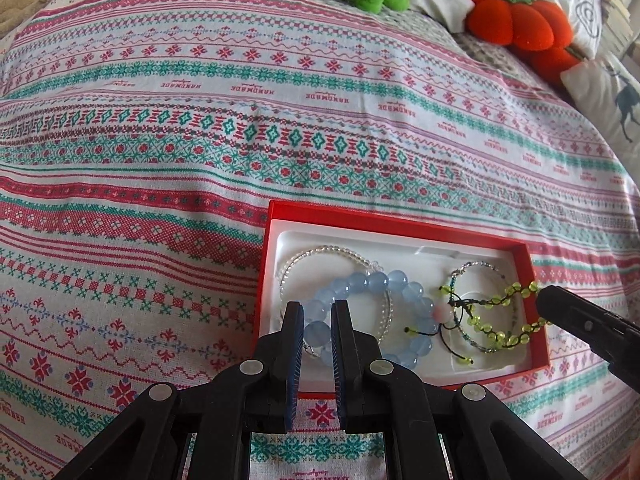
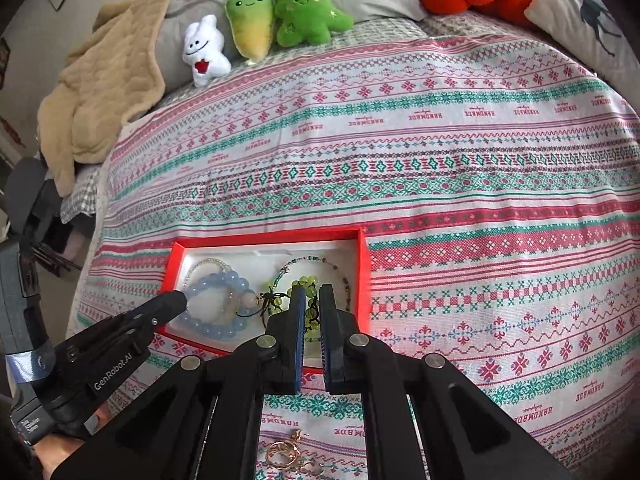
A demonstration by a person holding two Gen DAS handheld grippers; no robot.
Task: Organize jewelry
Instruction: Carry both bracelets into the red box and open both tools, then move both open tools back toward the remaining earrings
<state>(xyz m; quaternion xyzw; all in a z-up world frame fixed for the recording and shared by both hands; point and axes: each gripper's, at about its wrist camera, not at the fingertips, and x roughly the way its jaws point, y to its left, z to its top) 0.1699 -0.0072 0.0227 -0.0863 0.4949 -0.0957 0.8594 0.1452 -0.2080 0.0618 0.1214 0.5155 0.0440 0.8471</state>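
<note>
A red jewelry box (image 1: 276,216) with a white insert lies on the patterned bedspread; it also shows in the right wrist view (image 2: 364,256). In it lie a blue bead bracelet (image 1: 376,282), a clear bead bracelet (image 1: 320,250), a green bead bracelet (image 1: 516,290) and a thin beaded bangle (image 1: 476,266). My left gripper (image 1: 318,308) hovers over the blue bracelet with jaws slightly apart, a bead showing in the gap. My right gripper (image 2: 313,294) is slightly open over the green bracelet (image 2: 304,282), holding nothing. Gold rings (image 2: 280,454) lie on the bedspread beneath it.
Plush toys line the far edge of the bed: a white one (image 2: 204,52), a yellow-green one (image 2: 250,20), a green one (image 2: 304,8) and an orange pumpkin (image 1: 520,24). A beige blanket (image 2: 104,92) lies at the far left. Pillows (image 1: 608,100) sit at the right.
</note>
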